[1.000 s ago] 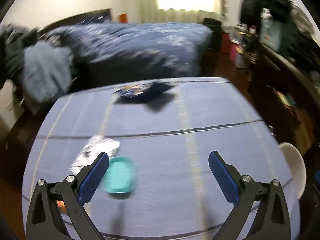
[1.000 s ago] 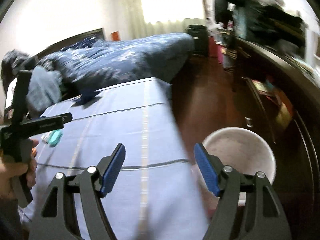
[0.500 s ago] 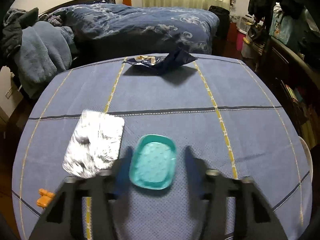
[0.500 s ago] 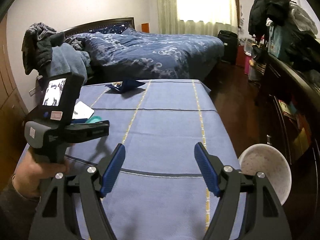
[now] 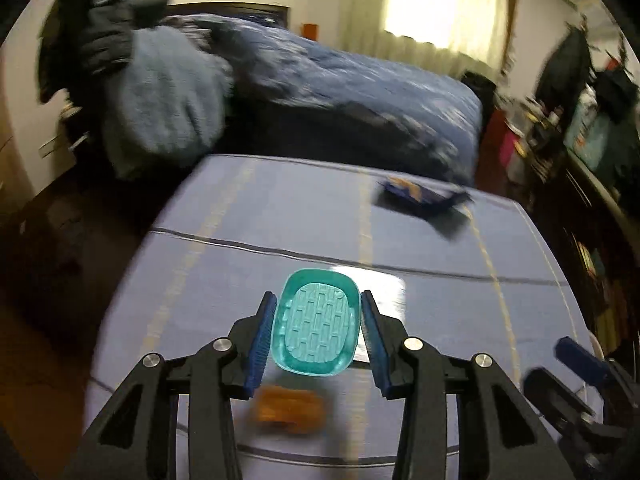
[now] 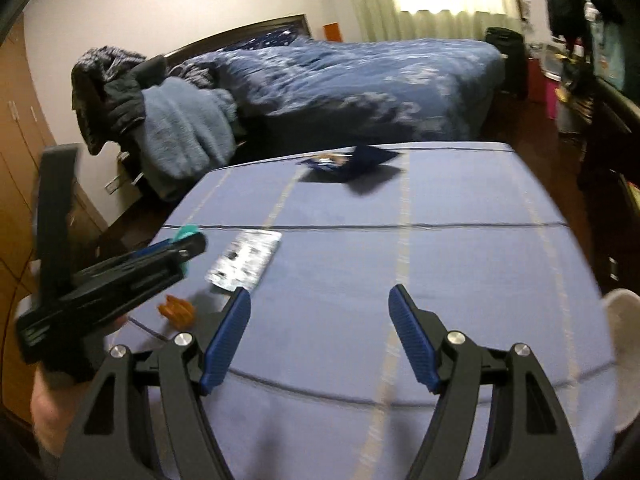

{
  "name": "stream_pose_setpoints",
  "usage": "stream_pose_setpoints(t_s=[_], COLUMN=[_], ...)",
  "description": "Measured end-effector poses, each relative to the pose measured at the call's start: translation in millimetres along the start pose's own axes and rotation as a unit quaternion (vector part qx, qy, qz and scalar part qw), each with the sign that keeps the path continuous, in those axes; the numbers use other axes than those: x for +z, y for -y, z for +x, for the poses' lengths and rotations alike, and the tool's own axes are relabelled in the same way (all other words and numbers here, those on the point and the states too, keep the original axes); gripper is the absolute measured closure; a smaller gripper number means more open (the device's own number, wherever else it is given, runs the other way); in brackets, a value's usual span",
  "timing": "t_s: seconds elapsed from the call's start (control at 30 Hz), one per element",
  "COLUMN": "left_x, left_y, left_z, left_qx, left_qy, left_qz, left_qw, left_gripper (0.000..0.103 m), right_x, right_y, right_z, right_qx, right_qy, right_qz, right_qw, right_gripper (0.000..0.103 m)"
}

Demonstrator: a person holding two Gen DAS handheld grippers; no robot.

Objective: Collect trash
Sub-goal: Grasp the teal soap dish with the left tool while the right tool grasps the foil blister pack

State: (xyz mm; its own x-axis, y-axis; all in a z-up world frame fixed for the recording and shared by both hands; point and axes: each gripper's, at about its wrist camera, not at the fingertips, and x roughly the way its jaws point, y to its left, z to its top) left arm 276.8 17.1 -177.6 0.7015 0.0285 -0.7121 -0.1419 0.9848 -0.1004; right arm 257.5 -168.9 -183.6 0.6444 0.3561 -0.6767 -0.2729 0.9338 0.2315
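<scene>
A bedroom, with a blue-clothed table [image 6: 460, 264] before the bed [image 6: 360, 84]. The left gripper [image 5: 318, 330] pinches a teal tray [image 5: 316, 322], lifted above the table's left edge. The right gripper [image 6: 320, 336] is spread, empty, over the near edge. A foil pack [image 6: 244, 260] lies left; a wrapper [image 6: 352, 162] at the far edge

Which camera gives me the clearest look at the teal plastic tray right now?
The left wrist view: the teal plastic tray, oval with a ribbed inside, sits sharp and whole between the left tongs, whose blue pads press its sides. The right wrist view shows only a teal sliver of it behind those tongs, seen side-on.
</scene>
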Motion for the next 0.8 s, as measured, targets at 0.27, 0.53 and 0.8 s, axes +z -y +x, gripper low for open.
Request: stream_pose_setpoints(t_s=[0.27, 0.53, 0.8], left_x=[9, 10, 7], left_y=[-81, -111, -110], left_z=[-7, -7, -5], left_qx=[0.024, 0.017, 0.01], left_qy=[0.018, 0.025, 0.021], left_qz=[-0.064, -0.092, -0.088], left_qw=[0.9975, 0.9953, 0.9959], left_gripper=[0.061, 0.06, 0.06], right_x=[17, 17, 19], right_y=[-56, -79, -84], right_z=[79, 114, 120], right_qx=[-0.019, -0.055, -0.086], right_qy=[-0.05, -0.087, -0.09], right_qz=[-0.006, -0.02, -0.043], right_qw=[0.999, 0.994, 0.991], right_gripper=[0.022, 0.018, 0.043])
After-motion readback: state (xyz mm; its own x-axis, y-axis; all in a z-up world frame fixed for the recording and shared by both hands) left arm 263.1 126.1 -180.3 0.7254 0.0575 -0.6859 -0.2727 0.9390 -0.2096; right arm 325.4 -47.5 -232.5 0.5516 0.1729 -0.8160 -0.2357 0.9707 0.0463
